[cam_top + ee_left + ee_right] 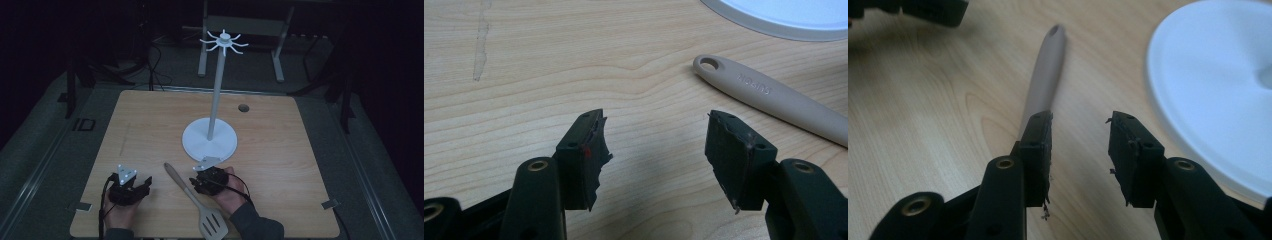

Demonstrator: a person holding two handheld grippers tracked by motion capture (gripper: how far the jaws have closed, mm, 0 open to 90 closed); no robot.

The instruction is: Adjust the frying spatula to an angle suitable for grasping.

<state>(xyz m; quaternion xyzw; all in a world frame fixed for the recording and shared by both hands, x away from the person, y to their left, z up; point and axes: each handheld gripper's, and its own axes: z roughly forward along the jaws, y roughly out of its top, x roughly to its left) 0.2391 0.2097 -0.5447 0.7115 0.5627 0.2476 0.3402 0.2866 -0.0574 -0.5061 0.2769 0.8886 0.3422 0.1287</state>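
Beige and long-handled, the spatula (194,200) lies flat on the wooden surface (280,150), slanting between the two hands, its slotted blade near the front edge and its hanging hole pointing toward the white hook stand (210,139). That hole likely matters: the stand's hooks sit high on the pole, so the handle end is probably what must be lifted to them. The right claw (1080,150) sits low just beside the handle, jaws partly spread with bare wood between them and the handle passing behind one jaw, nothing pinched yet. Its hand lies close to the stand's base, wrist angled toward the spatula. The left claw (654,150) rests near the surface, jaws spread wide and empty, handle off to its side.
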